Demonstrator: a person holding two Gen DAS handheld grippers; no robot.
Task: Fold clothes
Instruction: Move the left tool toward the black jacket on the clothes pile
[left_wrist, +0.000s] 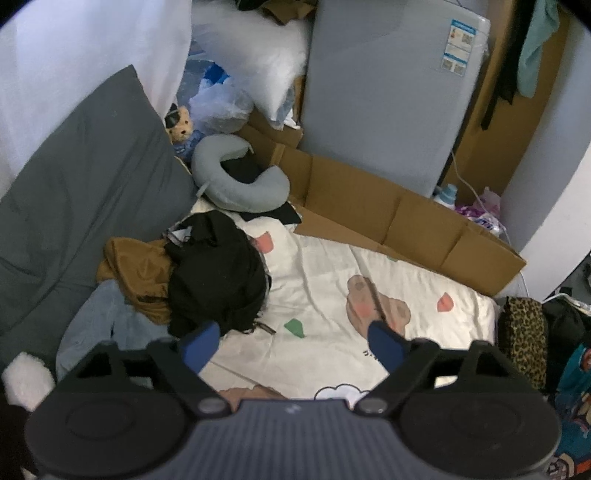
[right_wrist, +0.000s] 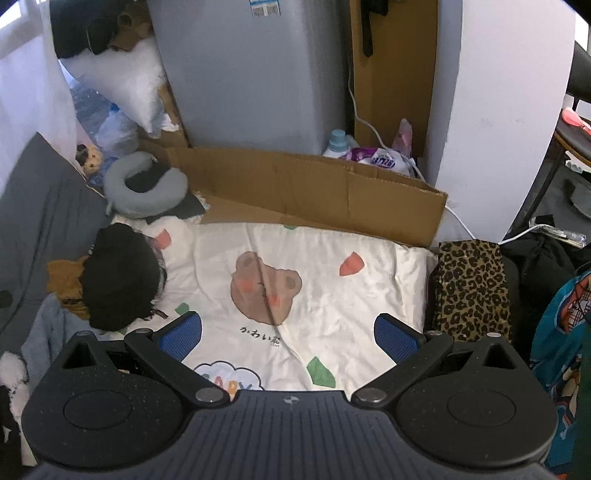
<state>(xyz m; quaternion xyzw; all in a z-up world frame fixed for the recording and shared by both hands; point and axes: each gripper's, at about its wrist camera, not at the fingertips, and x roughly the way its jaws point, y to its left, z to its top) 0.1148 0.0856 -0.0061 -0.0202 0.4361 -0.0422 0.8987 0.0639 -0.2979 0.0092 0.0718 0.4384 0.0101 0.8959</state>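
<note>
A heap of clothes lies at the left of a white bear-print quilt (left_wrist: 325, 266) (right_wrist: 325, 295): a black garment (left_wrist: 218, 280) (right_wrist: 118, 280) on top, a brown one (left_wrist: 140, 273) (right_wrist: 62, 280) beside it, a light blue denim piece (left_wrist: 96, 317) (right_wrist: 40, 332) below. A folded leopard-print cloth (left_wrist: 522, 339) (right_wrist: 471, 288) rests at the quilt's right edge. My left gripper (left_wrist: 291, 339) hovers open just right of the black garment, nothing between its blue fingers. My right gripper (right_wrist: 288, 336) stands open over the quilt's front, empty.
A flattened cardboard box (left_wrist: 388, 210) (right_wrist: 314, 192) borders the quilt's far side, with a grey appliance (left_wrist: 384, 88) (right_wrist: 255, 74) behind it. A grey neck pillow (left_wrist: 236, 177) (right_wrist: 144, 184) and a dark grey cushion (left_wrist: 81, 177) sit at the left. Bags and patterned fabric (right_wrist: 561, 332) crowd the right.
</note>
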